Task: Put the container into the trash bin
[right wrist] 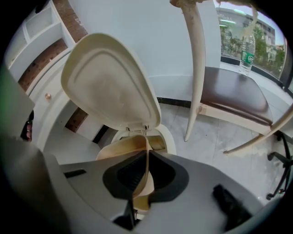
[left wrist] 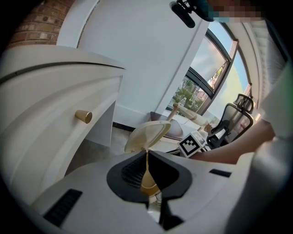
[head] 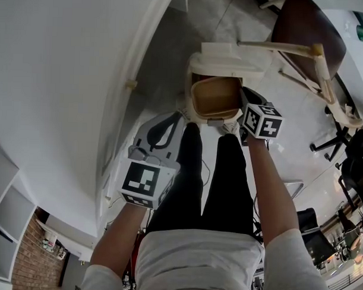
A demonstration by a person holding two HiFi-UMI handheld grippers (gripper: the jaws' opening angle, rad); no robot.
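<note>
Container (head: pixel 217 96) hides bin (head: pixel 229 57) mouth, perhaps touching.

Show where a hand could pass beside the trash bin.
Bare floor between the white cabinet and the trash bin, and between the bin and the chair. Crowded: the bin's mouth, where the right gripper holds the container.

I read the container (head: pixel 216 96) as shallow and tan, open side up, tilted at the mouth of the trash bin (right wrist: pixel 171 140), its rim pinched in the right gripper (right wrist: pixel 147 157). Bin: cream, rounded, on the floor (lid (right wrist: pixel 110 87) flipped up).
</note>
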